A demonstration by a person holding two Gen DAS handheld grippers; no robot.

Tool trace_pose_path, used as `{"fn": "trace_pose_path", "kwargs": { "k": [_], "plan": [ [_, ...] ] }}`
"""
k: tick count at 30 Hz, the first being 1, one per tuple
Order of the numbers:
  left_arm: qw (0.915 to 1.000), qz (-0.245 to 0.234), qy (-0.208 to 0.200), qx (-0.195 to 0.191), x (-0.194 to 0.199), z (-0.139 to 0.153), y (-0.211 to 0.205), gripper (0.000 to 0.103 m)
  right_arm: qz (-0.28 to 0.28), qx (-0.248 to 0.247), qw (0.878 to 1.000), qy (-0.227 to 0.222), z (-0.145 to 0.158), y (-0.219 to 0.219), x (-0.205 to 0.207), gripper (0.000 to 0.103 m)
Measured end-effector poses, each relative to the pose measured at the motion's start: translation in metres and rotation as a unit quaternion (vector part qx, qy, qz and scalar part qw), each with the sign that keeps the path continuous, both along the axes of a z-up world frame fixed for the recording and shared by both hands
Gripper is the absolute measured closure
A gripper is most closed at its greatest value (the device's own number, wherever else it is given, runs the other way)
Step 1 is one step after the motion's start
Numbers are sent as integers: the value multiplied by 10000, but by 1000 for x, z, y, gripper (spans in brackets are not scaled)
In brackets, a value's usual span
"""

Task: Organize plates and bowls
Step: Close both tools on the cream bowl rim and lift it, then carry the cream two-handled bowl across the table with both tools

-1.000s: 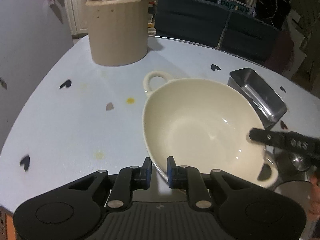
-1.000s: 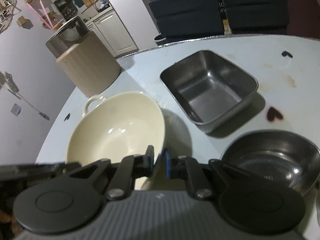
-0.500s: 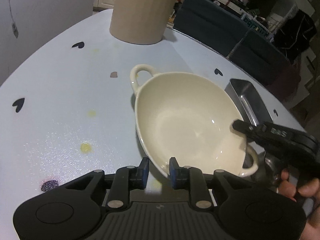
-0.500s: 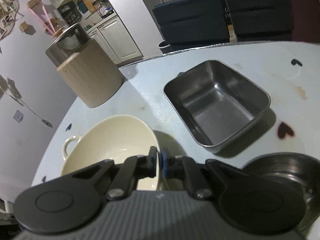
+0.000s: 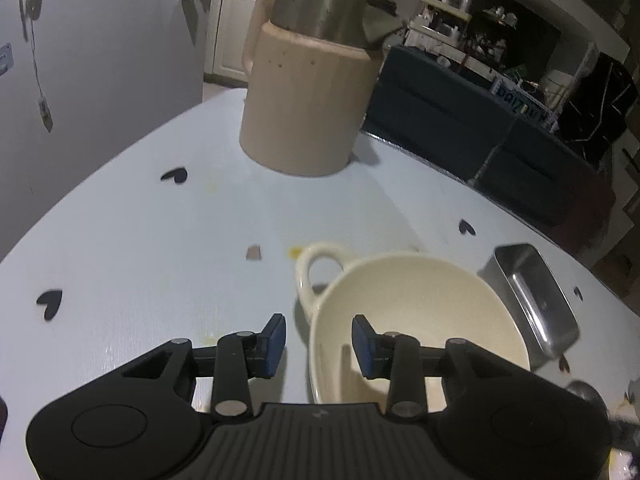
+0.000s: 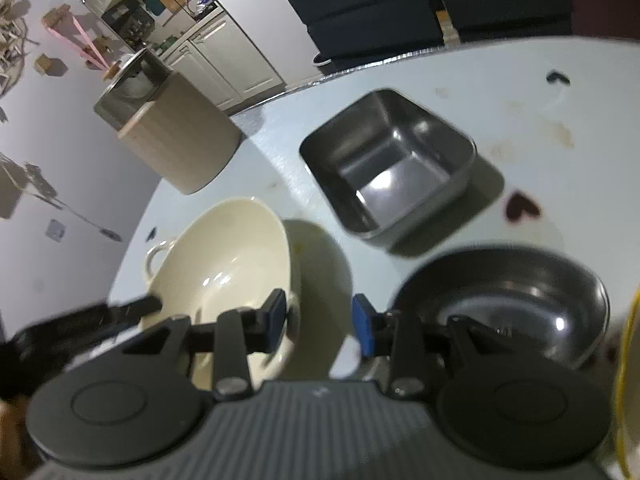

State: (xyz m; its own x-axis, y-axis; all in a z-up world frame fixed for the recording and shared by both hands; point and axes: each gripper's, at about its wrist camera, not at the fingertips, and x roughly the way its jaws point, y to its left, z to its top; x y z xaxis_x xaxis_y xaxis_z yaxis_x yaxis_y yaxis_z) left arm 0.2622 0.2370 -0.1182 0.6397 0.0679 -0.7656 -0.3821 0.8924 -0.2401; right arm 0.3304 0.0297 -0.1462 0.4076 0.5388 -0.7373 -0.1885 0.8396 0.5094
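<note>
Left wrist view: I am looking along my left gripper (image 5: 319, 340), whose jaws are opening. The near rim of the cream bowl (image 5: 416, 320) is lying in the gap between the blue pads (image 5: 276, 338), but the pads are standing clear of it, so nothing is being gripped. The bowl is sitting on the pale blue table (image 5: 160, 240), its loop handle (image 5: 320, 268) pointing toward the far side. Behind it, well apart, a beige canister (image 5: 308, 108) with a steel insert is standing upright. To the bowl's right, just beside it, a rectangular steel pan (image 5: 536, 304) is resting on the table.

Right wrist view: I am looking along my right gripper (image 6: 319, 322), whose jaws are also opening. The left pad (image 6: 276, 316) is showing in front of the bowl's (image 6: 228, 264) near rim and the right pad is showing in front of the edge of a round steel bowl (image 6: 520, 304); between them I am seeing only bare table, so this gripper is holding nothing. The steel pan (image 6: 392, 164) is lying beyond the gap. At lower left a dark, blurred shape (image 6: 80, 324) is reaching toward the cream bowl; it is probably my other gripper, though the blur is preventing certainty.
</note>
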Motion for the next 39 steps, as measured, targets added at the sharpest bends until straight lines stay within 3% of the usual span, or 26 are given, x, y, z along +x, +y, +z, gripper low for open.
{"fn": "trace_pose_path", "kwargs": {
  "k": [6,11,16,22,24,27,30,31,33,39],
  "plan": [
    [9996,151,-113,220,17,2,4,65,97,363,9991,204,0,-9,-11,64],
    [9985,246,-109,480,27,1,8,65,52,546,9982,261,1,-11,-17,80],
    [9981,201,-27,583,34,-3,10,63,91,419,9987,277,8,-7,-20,85],
    [9902,-42,365,1349,42,-4,-4,64,243,172,9994,196,13,5,-27,86],
    [9888,-115,391,1437,40,-5,-4,64,330,47,9994,76,15,9,-28,86],
    [9894,-156,460,1366,34,-4,1,64,383,-56,9992,-128,17,9,-28,87],
    [9911,-174,512,1218,25,-3,8,64,349,-163,9986,-363,20,9,-25,94],
    [9913,-188,523,1190,22,-3,10,64,317,-188,9984,-424,22,8,-23,103],
    [9912,-242,538,1183,15,-3,11,64,163,-406,9975,-555,24,6,-17,103],
    [9948,-144,531,860,-2,-3,20,65,-378,-122,9991,-127,-2,-15,2,103]
  ]
}}
